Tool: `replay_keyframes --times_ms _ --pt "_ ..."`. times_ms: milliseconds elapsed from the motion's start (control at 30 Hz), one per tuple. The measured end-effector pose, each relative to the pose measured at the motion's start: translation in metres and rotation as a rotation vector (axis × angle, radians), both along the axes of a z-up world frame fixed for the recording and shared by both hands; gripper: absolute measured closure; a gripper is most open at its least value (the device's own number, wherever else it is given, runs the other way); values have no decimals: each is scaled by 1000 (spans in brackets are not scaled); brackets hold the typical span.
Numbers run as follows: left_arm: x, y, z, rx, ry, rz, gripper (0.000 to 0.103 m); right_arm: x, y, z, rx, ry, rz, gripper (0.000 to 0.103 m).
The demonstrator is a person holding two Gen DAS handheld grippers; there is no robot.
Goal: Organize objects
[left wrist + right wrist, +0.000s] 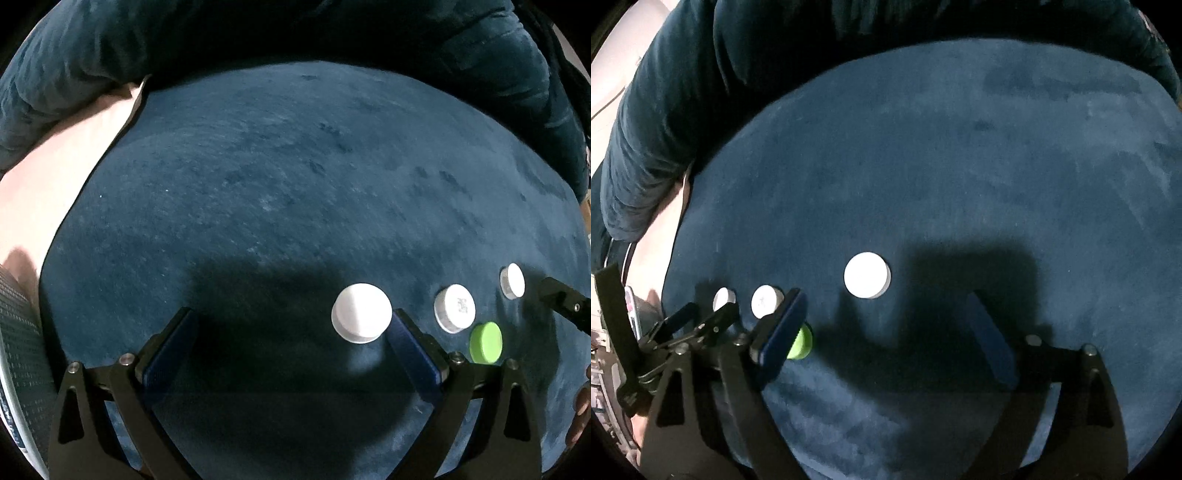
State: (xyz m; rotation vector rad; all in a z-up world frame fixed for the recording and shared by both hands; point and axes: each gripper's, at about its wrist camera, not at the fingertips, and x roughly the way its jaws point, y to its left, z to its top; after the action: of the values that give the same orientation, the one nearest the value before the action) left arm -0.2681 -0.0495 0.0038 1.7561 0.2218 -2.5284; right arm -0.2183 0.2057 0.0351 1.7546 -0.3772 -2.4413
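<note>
Below, in the left wrist view, the left gripper (pixel 291 332) is hanging wide open and empty over a napped blue velvet cushion (pixel 277 177). A large white disc cap (pixel 361 313) is sitting just beside its right pad. Farther right are lying a printed white cap (pixel 455 308), a small white cap (pixel 512 280) and a smooth green cap (pixel 486 342).

Next, in the right wrist view, the right gripper (pixel 886 328) is standing wide, holding nothing. Its left pad is partly covering the green cap (pixel 800 344); the large cap (pixel 867 275) is resting ahead, apart.
</note>
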Motion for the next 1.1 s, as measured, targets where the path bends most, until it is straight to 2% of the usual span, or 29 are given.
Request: replay_keyframes --times_ms 267,333,367,400,433,500,567,667,833,967,1000,1067,1100 --pt "0 -7 -2 22 0 10 4 -22 -32 -17 113 5 42 16" --pt "0 -10 -1 31 0 13 4 -26 -37 -23 111 -2 53 33" --pt "0 -11 -1 32 1 13 6 -28 -41 -27 117 -13 67 62" --pt "0 -11 -1 33 1 14 8 -29 -47 -30 141 -17 85 72" --pt "0 -12 0 33 3 14 15 -28 -50 -30 164 -6 99 72" --pt "-1 -13 0 42 4 11 19 -24 -54 -27 185 12 121 72" --pt "-1 -13 3 51 4 2 47 -22 -52 -23 172 15 118 72" --pt "2 -13 10 58 1 -16 71 -23 -49 -19 143 4 101 72" --pt "12 -22 27 101 5 -9 74 -12 -48 -14 109 -7 93 72" --pt "19 -27 40 99 21 -10 75 -2 -51 -8 99 -8 103 72" --pt "20 -28 41 102 24 -6 72 0 -50 -6 98 -8 102 72" --pt "20 -31 39 112 26 4 38 5 -48 -3 93 -5 93 72" --pt "19 -31 36 119 29 6 33 6 -47 -2 88 -4 88 72"
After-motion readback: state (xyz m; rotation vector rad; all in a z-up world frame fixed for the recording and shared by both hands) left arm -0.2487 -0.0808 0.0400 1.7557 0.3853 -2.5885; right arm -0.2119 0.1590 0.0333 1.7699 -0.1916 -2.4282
